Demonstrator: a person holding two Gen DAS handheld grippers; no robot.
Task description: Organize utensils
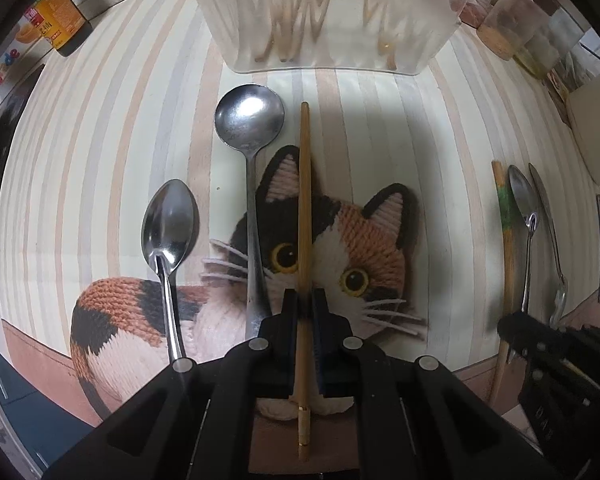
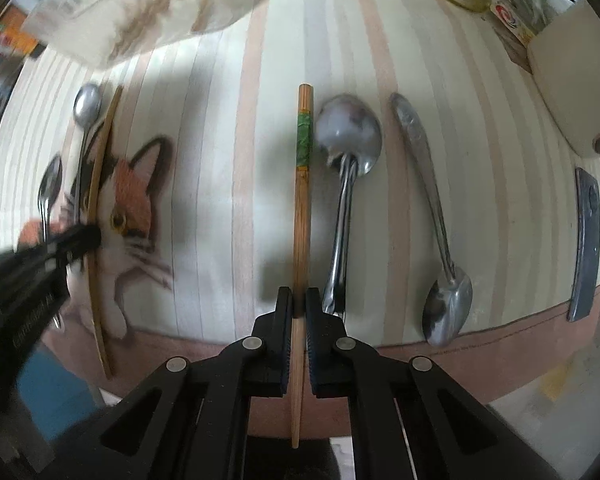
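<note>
My left gripper [image 1: 305,300] is shut on a plain bamboo chopstick [image 1: 304,208] that points toward a clear plastic utensil holder [image 1: 332,20] with several chopsticks inside. A large round spoon [image 1: 249,120] and a smaller spoon [image 1: 170,220] lie left of it. My right gripper [image 2: 299,299] is shut on a green-banded chopstick [image 2: 303,184]. Right of it lie a spoon [image 2: 348,136] and another spoon [image 2: 446,308] with its bowl nearest me. The left gripper also shows in the right wrist view [image 2: 84,238].
A striped mat with a cat picture [image 1: 340,240] covers the table. A bottle [image 1: 56,20] stands far left, jars [image 1: 512,20] and a white box [image 1: 596,120] far right. A dark flat object [image 2: 586,240] lies at the right edge.
</note>
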